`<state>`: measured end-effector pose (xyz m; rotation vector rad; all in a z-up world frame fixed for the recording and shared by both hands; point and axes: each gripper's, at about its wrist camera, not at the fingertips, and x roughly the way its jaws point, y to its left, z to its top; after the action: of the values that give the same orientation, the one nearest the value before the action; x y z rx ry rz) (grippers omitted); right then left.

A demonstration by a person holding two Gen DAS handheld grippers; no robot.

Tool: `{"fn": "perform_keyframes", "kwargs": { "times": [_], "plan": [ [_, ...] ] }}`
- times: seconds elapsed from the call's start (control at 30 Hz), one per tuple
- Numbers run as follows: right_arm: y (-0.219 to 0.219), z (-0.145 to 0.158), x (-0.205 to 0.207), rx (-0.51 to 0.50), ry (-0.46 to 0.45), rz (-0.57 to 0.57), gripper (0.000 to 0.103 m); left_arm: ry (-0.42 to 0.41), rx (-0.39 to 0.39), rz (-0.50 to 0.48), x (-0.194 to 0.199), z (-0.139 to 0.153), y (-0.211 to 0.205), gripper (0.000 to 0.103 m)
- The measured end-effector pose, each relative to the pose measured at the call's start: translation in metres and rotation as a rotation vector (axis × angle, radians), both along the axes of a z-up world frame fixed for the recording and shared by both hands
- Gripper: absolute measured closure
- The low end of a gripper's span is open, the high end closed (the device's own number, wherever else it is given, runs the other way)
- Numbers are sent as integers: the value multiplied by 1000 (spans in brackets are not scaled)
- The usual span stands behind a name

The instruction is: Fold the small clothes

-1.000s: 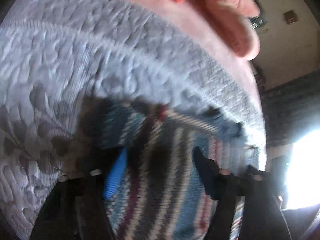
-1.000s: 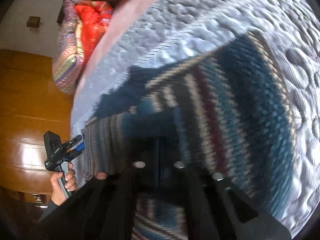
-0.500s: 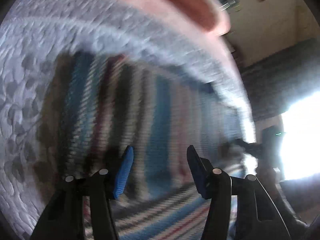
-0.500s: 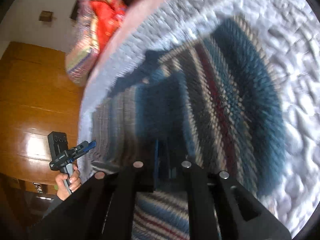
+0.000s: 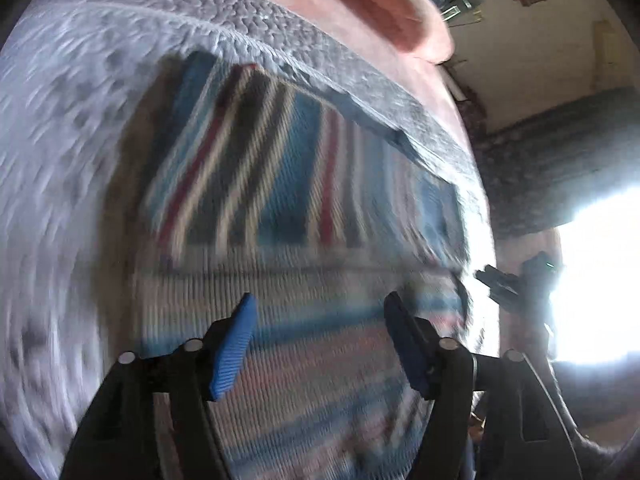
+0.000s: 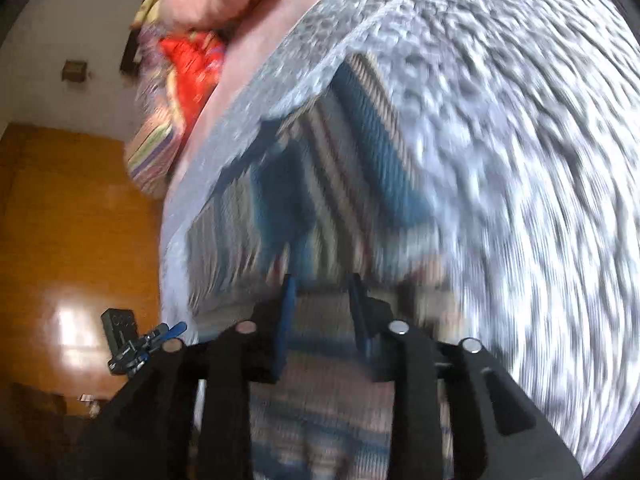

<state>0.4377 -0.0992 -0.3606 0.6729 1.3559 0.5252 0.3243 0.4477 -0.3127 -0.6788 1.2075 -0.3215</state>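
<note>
A small knit garment (image 5: 280, 184) striped in blue, dark red, cream and black lies folded on the grey quilted bedspread (image 5: 72, 152). One layer shows stripes running away from me, and the near part (image 5: 304, 368) shows them crosswise. My left gripper (image 5: 319, 298) hovers over the near part, open, with nothing between its blue pads (image 5: 234, 344). My right gripper (image 6: 322, 282) is over the same garment (image 6: 372, 152) with its jaws apart, holding nothing. Each gripper shows small in the other's view: the right gripper (image 5: 510, 286) and the left gripper (image 6: 138, 346). Both views are blurred.
The bedspread's edge (image 6: 240, 136) runs beside the garment, with a pink pillow (image 5: 400, 4) and a red patterned cloth (image 6: 188, 68) beyond it. An orange wooden surface (image 6: 72, 220) lies past the bed on one side. A bright window (image 5: 600, 272) is on the other.
The right gripper, shut on the garment before, now has its jaws apart. The left gripper opened and drew back from the cloth. A flap of the garment now lies folded over.
</note>
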Motion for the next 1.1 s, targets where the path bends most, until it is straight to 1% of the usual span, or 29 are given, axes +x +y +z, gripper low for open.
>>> {"fn": "perform_keyframes", "kwargs": {
  "times": [0.07,0.1,0.13,0.17,0.2,0.23,0.3,0.33,0.4,0.43,0.47,0.5,0.53,0.63,0.7,0.8,0.87,1.03,1.1],
  "plan": [
    [-4,5,-35,-17,24,32,51,35,-18,5,-50,5,1,30],
    [-10,7,-57,-19,39,43,49,80,-31,10,-82,2,-1,30],
    [-19,7,-85,-20,60,43,48,113,-31,17,-106,-3,0,30],
    [-26,7,-106,-25,74,33,43,137,-32,34,-130,-7,1,29],
    [-33,7,-126,-29,89,20,41,181,-38,58,-158,-16,1,28],
    [-41,3,-150,-12,115,-5,40,226,-55,72,-178,-25,1,28],
    [-45,-3,-180,-15,164,-11,40,316,-128,92,-211,-47,-3,28],
    [-49,-6,-197,-22,181,-16,40,350,-138,92,-222,-55,-6,28],
    [-50,-11,-219,-22,216,3,40,377,-114,106,-231,-65,-11,28],
    [-49,-14,-228,-18,235,8,40,362,-111,114,-232,-65,-9,27],
    [-49,-16,-233,-12,246,5,40,361,-112,116,-235,-64,-8,27],
    [-51,-18,-237,-8,253,1,40,372,-122,141,-238,-65,-3,27],
    [-52,-18,-240,-6,248,-5,40,376,-125,152,-238,-66,-3,27],
    [-51,-20,-240,7,246,-25,40,389,-84,120,-232,-66,-10,27],
    [-54,-22,-243,13,253,-33,40,401,-81,111,-226,-66,-13,26],
    [-65,-30,-249,16,272,-38,40,407,-113,132,-230,-75,-19,23],
    [-61,-34,-248,24,276,-38,40,394,-121,143,-231,-77,-22,21],
    [-59,-33,-251,49,283,-33,41,361,-173,158,-232,-76,-31,22],
    [-57,-32,-252,52,281,-24,41,349,-174,145,-234,-76,-36,22]
  ]
}}
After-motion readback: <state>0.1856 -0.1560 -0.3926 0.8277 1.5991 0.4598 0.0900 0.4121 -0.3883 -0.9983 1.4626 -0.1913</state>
